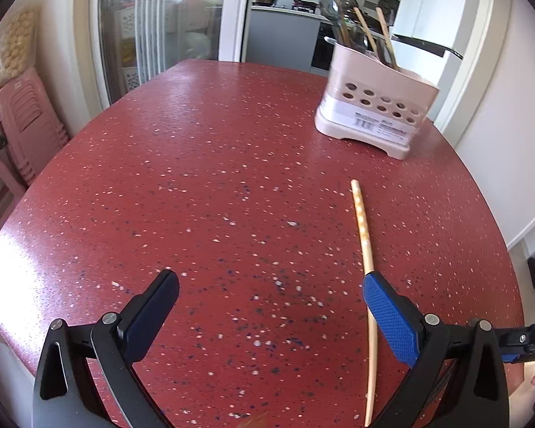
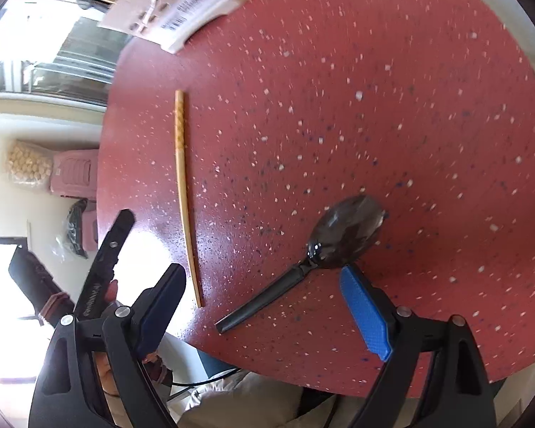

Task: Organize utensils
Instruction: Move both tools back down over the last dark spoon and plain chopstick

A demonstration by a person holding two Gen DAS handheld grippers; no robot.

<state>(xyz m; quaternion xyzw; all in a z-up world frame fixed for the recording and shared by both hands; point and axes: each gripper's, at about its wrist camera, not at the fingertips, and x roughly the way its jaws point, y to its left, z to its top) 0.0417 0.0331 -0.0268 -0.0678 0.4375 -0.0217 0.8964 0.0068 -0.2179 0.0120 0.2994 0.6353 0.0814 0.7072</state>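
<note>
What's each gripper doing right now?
Left gripper: open, empty, beside the chopstick.
Right gripper: open, empty, over the spoon.

Bright daylight, table (image 2: pixel 339 107) glare, fisheye-warped, slightly blurred.

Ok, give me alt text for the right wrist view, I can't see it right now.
The open right gripper hangs over a black spoon lying on the red speckled table, nothing held. A wooden chopstick lies to the spoon's left, and the pink utensil holder stands at the far edge.
</note>
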